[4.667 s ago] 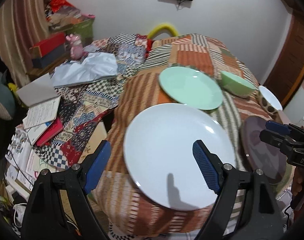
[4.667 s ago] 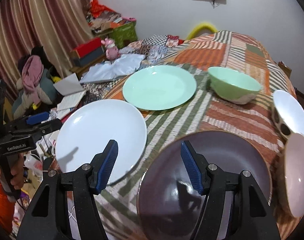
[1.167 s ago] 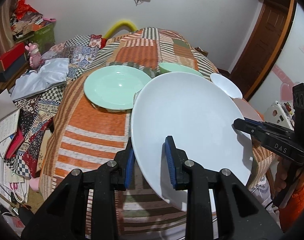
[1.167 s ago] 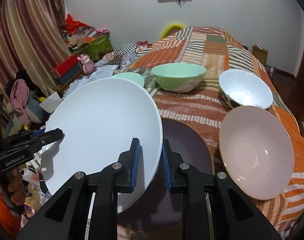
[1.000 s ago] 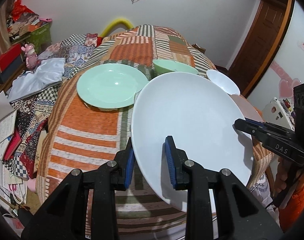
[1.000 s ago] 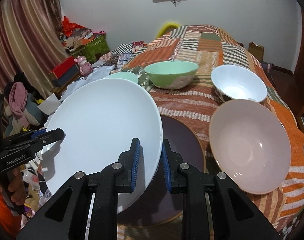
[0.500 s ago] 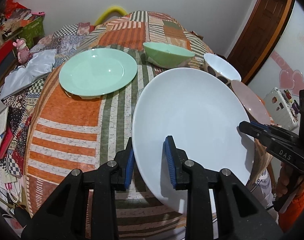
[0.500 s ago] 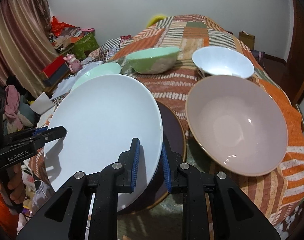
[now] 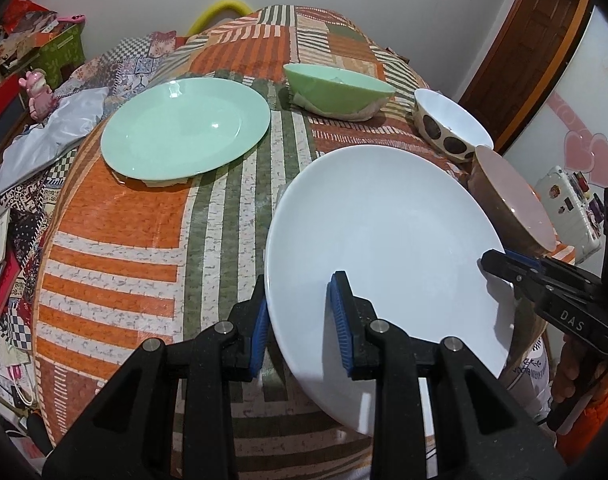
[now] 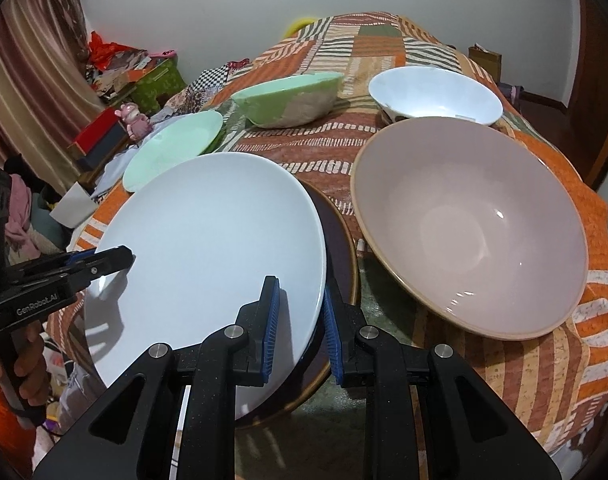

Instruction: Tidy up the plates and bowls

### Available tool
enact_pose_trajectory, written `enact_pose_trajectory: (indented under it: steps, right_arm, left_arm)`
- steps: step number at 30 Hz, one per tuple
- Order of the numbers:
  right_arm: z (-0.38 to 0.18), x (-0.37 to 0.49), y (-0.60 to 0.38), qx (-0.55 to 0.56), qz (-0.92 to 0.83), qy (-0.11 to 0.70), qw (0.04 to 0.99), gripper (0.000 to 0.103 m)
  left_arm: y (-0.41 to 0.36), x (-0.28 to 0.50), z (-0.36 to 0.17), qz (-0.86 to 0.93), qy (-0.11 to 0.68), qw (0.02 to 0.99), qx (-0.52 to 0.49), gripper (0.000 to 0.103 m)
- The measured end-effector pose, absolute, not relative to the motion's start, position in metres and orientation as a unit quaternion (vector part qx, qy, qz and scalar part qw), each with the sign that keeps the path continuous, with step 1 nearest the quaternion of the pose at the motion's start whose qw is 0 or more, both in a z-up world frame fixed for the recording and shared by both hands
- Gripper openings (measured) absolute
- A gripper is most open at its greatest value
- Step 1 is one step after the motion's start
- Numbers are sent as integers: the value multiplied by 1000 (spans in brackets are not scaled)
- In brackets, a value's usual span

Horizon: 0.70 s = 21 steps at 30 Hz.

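A large white plate (image 9: 383,232) is held tilted between both grippers. My left gripper (image 9: 300,292) is shut on its near left rim, and my right gripper (image 10: 300,304) is shut on its right rim. Just under it lies a dark brown plate (image 10: 341,240), mostly hidden; I cannot tell whether the two touch. A wide pink bowl (image 10: 471,232) sits right beside the dark plate. Farther back are a mint green plate (image 9: 184,128), a green bowl (image 9: 339,88) and a white bowl with brown spots (image 9: 451,128).
The round table wears an orange, green and white striped patchwork cloth (image 9: 116,248), and its edge falls away close below the grippers. Left of the table lie books, a grey cloth (image 9: 48,136), a pink figurine (image 9: 38,90) and boxes. A wooden door (image 9: 519,52) is at the right.
Both grippers have sunk with the white plate, which now hangs low over the dark brown plate. The bowls and the green plate look nearer. Both grips are unchanged.
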State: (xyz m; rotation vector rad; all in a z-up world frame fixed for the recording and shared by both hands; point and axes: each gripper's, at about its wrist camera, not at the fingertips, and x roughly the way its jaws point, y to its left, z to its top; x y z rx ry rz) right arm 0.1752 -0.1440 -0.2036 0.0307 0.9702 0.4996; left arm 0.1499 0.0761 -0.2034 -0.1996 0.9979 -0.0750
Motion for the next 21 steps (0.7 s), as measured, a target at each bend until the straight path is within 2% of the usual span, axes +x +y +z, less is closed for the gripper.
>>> enact_pose_trajectory:
  steps: [21]
  right_arm:
    - [-196, 171, -160, 23, 223, 441, 869, 23]
  left_arm:
    - [67, 158, -210, -39, 476, 874, -88, 30]
